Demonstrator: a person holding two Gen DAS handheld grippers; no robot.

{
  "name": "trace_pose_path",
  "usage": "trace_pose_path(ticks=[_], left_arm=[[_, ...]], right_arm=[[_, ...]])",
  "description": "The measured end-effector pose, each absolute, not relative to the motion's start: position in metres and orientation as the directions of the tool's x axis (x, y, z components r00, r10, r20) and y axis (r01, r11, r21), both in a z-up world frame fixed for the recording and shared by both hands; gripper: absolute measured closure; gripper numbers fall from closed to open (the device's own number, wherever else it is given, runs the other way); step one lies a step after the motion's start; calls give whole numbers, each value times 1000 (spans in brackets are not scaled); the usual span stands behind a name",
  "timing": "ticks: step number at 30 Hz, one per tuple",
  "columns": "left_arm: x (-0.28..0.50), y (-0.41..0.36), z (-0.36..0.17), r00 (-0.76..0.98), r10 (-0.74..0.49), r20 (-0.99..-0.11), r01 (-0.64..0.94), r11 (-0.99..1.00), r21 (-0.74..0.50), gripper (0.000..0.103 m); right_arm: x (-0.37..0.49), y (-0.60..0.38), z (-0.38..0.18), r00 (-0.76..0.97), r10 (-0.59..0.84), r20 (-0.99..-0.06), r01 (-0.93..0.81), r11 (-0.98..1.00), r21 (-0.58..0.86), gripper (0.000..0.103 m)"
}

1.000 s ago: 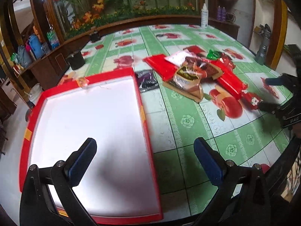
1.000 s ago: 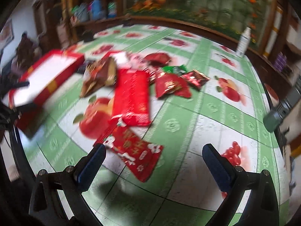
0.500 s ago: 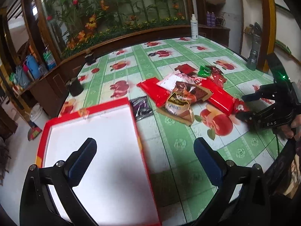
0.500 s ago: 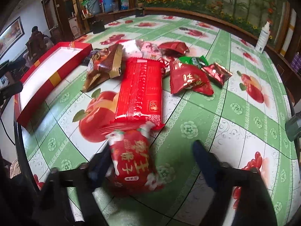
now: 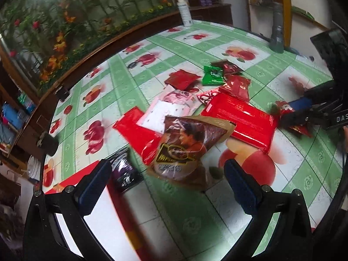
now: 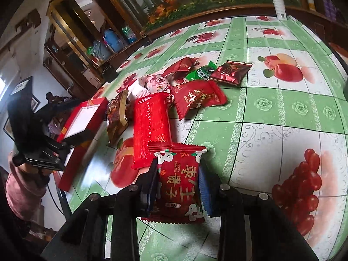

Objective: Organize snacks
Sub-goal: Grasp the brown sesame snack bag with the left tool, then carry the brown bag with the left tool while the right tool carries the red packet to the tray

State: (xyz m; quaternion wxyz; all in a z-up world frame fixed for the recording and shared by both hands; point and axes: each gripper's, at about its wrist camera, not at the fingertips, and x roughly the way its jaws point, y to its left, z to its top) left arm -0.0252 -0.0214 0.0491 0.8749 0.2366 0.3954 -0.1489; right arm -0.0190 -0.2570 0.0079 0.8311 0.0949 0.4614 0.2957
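My right gripper is shut on a red flowered snack packet and holds it over the green fruit-print table; it also shows in the left wrist view. A pile of snacks lies mid-table: a long red pack, a brown bag, a pink-white pack, a green packet and a dark purple packet. My left gripper is open and empty, just above the brown bag. The red-rimmed white tray lies at lower left.
A white bottle stands at the table's far edge. A grey flask stands at the right. A black cup stands at the left edge. Shelves with bottles lie beyond the left side.
My right gripper has closed on the red flowered packet and lifted it. My left gripper has swung right from over the tray toward the snack pile.
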Motion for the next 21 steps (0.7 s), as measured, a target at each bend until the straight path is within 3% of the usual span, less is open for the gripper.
trace_pose_path(ticks=[9,12,14,21], left_arm=[[-13,-41,27,618,-22,-786,464,817,342,1],[-9,-45,23,616,-13,-788,459,819,345,15],[-7,-47,17,605,5,-796,453,821,349,39],[-13,-42,21,601,-84,-795,447,860,247,55]], right_arm=[[-18,-261,5,399,587,-704,-391,804,448,67],[-18,-262,5,397,591,-702,-390,801,454,67],[-18,-262,4,395,594,-701,-390,799,457,67],[-18,-261,4,392,599,-699,-390,796,463,67]])
